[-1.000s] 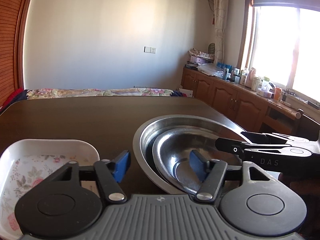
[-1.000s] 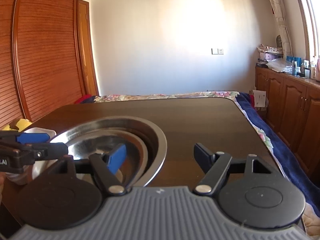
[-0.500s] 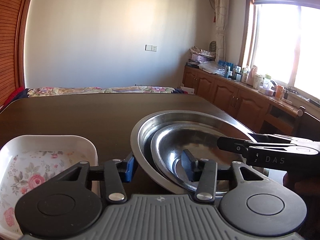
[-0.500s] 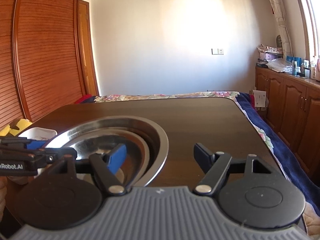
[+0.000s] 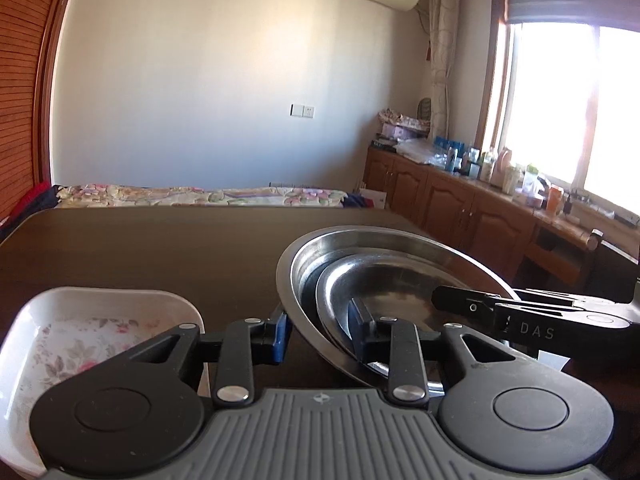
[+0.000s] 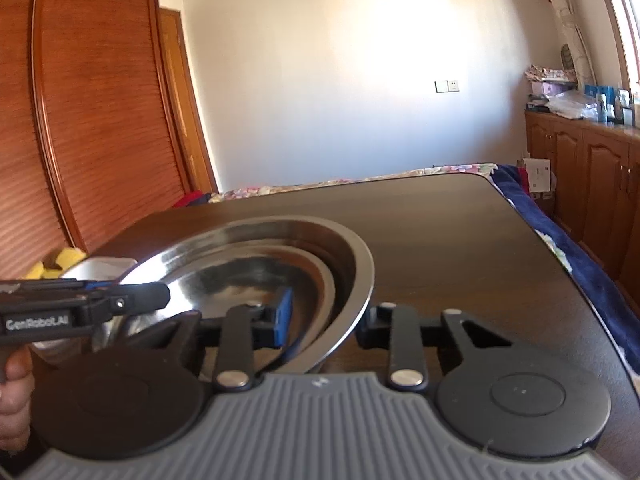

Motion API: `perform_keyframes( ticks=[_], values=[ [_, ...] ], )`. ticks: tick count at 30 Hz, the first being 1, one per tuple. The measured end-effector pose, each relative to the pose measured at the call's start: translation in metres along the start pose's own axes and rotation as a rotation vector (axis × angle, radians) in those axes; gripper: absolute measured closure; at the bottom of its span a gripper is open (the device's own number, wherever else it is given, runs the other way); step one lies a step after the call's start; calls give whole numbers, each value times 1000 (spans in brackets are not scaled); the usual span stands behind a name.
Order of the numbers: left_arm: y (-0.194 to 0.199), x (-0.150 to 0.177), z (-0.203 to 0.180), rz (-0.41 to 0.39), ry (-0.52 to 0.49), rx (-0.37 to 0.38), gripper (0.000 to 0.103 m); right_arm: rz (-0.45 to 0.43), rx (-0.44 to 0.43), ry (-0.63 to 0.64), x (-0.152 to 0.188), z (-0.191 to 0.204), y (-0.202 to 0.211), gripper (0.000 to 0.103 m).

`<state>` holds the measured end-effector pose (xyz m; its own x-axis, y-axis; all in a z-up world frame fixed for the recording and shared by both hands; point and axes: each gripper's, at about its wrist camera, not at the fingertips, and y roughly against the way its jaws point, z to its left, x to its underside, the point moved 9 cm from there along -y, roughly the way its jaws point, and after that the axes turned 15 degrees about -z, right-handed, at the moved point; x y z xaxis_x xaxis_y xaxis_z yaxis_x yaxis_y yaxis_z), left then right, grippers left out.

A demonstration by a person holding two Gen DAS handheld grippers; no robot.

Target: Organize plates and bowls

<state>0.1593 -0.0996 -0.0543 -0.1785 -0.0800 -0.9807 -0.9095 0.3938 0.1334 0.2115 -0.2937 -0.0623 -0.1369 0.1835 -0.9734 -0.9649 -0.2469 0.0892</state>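
Observation:
A large steel bowl [image 5: 384,240] holds a smaller steel dish [image 5: 384,292] on the dark wooden table [image 5: 160,248]. My left gripper [image 5: 318,334] is shut on the large bowl's near left rim, one finger outside and one inside. My right gripper [image 6: 324,322] is shut on the same bowl's [image 6: 352,256] right rim, with the smaller dish [image 6: 256,276] inside it. The bowl looks tilted or lifted. A white floral square dish [image 5: 92,340] sits to the left of the bowl. Each gripper shows side-on in the other's view.
A bed [image 5: 200,196] with a floral cover lies beyond the table's far edge. Wooden cabinets [image 5: 460,208] with clutter run along the right wall under a window. A wooden wardrobe [image 6: 80,120] stands at the left. Yellow items [image 6: 60,262] lie near the table's left edge.
Both grippers have closed onto the large bowl's rim, left and right. Both views have shifted upward and tilted, and the bowl appears to have risen with them.

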Motion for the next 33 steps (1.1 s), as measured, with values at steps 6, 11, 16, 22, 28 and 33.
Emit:
perform_keyframes(
  ticks=[6, 11, 16, 22, 28, 33],
  values=[
    [10, -21, -1, -18, 2, 11, 70, -29, -13, 13, -19, 10, 7, 74],
    [16, -32, 1, -26, -8, 6, 70, -39, -23, 2, -30, 13, 8, 73],
    [24, -39, 9, -30, -13, -11, 70, -48, -38, 12, -36, 21, 8, 73],
    [34, -44, 23, -37, -11, -43, 70, -55, -64, 32, -42, 33, 5, 73],
    [45, -49, 41, -42, -10, -86, 70, -46, -101, 45, -41, 52, -1, 73],
    [54, -54, 57, -52, -9, -120, 70, -40, -134, 59, -43, 71, -7, 73]
  ],
)
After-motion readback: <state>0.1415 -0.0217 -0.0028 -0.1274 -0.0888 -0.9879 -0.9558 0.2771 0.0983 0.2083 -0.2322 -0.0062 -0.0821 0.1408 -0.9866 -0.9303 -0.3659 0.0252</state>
